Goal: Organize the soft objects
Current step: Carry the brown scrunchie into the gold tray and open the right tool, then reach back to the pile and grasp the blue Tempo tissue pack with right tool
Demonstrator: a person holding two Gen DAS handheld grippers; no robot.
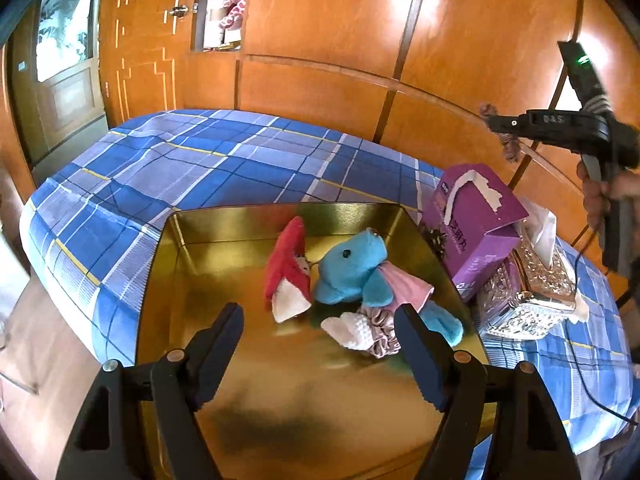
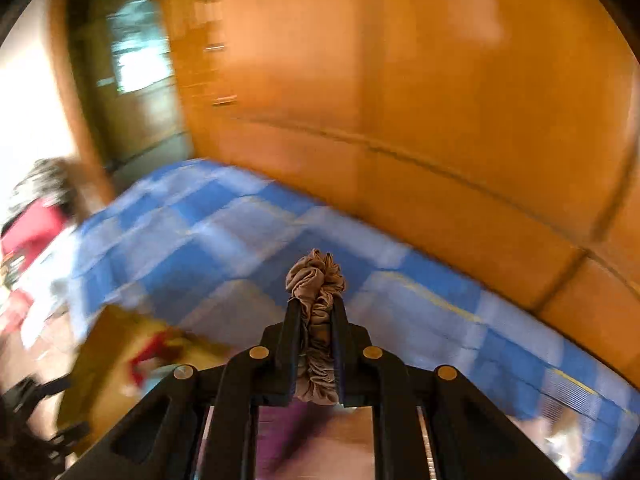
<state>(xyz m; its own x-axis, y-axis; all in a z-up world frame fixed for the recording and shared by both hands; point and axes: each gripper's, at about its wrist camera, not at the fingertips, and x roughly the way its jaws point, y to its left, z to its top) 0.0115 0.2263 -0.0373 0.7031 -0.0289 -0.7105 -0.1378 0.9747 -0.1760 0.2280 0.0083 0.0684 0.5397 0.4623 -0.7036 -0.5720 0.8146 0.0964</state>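
A brown scrunchie (image 2: 318, 320) is clamped between the closed fingers of the right gripper (image 2: 318, 304), at centre frame. The left gripper (image 1: 320, 320) is held apart above the gold tin (image 1: 248, 224), where a blue toy (image 1: 352, 268) is seen just beyond its fingertips.

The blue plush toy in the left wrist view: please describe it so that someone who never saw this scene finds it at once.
On the blue checked bedcover stands a shallow golden tin tray. The blue plush toy lies toward the tray's far right, beside a red and white plush and behind a pinkish scrunchie. It alone is turquoise, with a black bead eye and pink cloth under it.
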